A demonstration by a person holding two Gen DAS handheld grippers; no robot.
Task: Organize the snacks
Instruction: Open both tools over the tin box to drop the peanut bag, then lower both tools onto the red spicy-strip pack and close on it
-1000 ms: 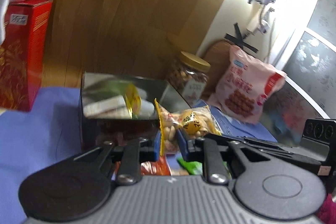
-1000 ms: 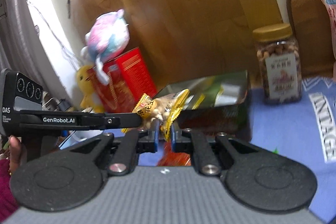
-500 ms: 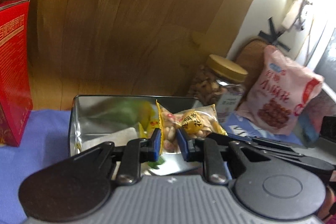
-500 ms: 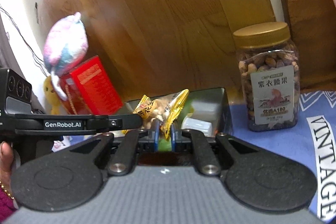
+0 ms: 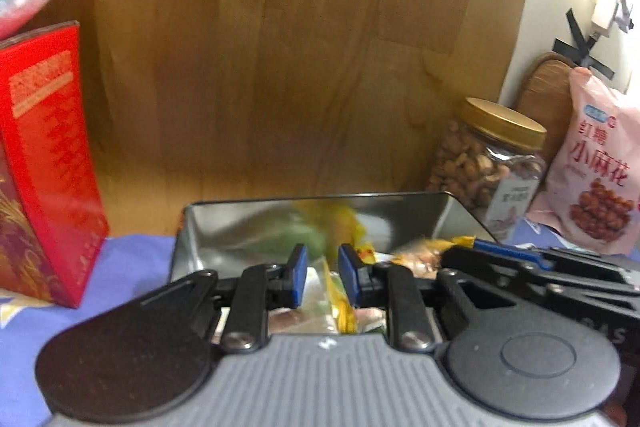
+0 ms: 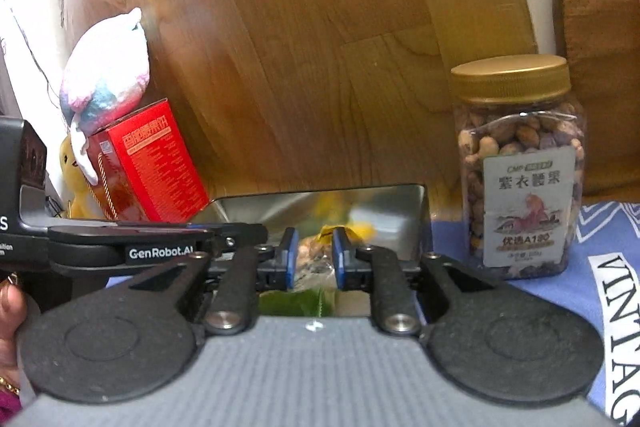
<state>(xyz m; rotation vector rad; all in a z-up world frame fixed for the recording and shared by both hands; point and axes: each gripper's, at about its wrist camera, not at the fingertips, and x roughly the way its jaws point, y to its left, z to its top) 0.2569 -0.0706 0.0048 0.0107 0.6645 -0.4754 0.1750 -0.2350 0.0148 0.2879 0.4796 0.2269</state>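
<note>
One open metal tin holds blurred snack packets, the peanut packet among them. Right gripper over the tin, jaws opening around that packet. Left gripper jaws apart, grip indeterminate. Nut jar just beside tin.

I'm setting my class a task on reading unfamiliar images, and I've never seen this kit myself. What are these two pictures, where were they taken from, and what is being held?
There is no robot. A person holds a gripper in each hand, each with two blue-tipped fingers and a wide-angle camera looking along them. One picture looks out from the left gripper, the other from the right gripper. On a blue cloth stand an open metal tin, a nut jar, a red box and a pink snack bag. Both grippers reach over the tin with a small peanut packet between their fingers. The left seems to pinch its edge, and the right one's fingers are opening.
</note>
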